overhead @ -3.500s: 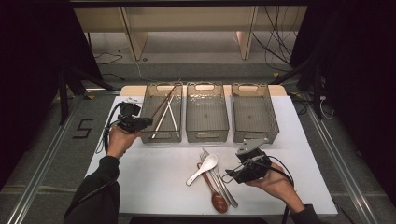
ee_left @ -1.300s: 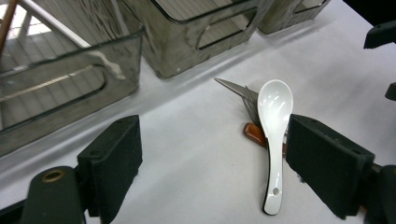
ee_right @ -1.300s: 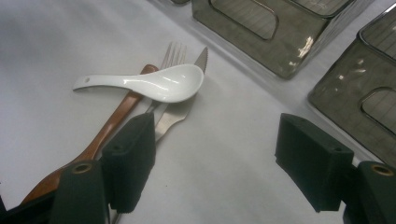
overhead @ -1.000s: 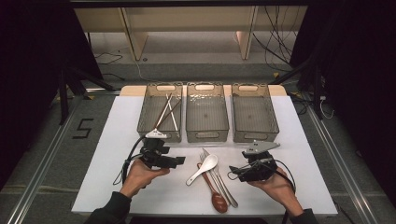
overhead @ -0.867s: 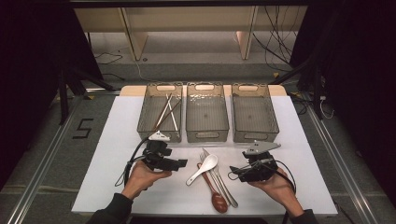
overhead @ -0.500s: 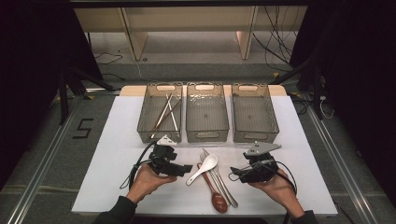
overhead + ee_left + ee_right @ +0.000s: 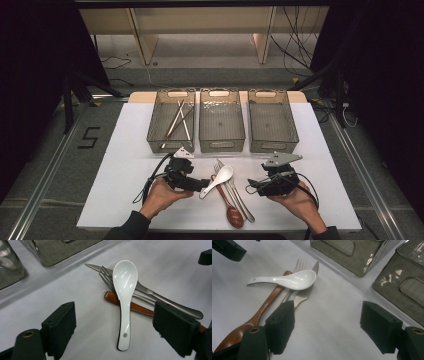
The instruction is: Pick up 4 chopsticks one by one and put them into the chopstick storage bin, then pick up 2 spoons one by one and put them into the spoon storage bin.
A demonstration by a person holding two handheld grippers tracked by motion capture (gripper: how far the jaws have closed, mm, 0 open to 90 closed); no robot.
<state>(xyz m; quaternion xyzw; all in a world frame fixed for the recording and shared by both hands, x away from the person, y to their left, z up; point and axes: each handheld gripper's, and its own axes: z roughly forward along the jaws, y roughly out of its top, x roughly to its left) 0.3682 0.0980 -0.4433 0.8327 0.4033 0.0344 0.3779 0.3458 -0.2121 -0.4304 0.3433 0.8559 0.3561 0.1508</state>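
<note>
High view: on the white tabletop (image 7: 125, 170) three grey bins (image 7: 222, 120) line the far edge, one already holding chopsticks (image 7: 176, 121), so sorting seems intended. Both tools, left tool (image 7: 202, 185) and right tool (image 7: 252, 187), sit released, flanking the cutlery pile; left frames the white spoon (image 7: 124, 297).

I work here in a laboratory-style recording bay rather than a home. A white table (image 7: 125, 170) stands on grey flooring between metal floor rails (image 7: 40, 200), with a taped numeral "5" (image 7: 90, 137) beside it. Loose cables (image 7: 300, 45) trail beneath a plain wooden bench (image 7: 200, 22), and black curtains (image 7: 35, 60) enclose both sides.
</note>
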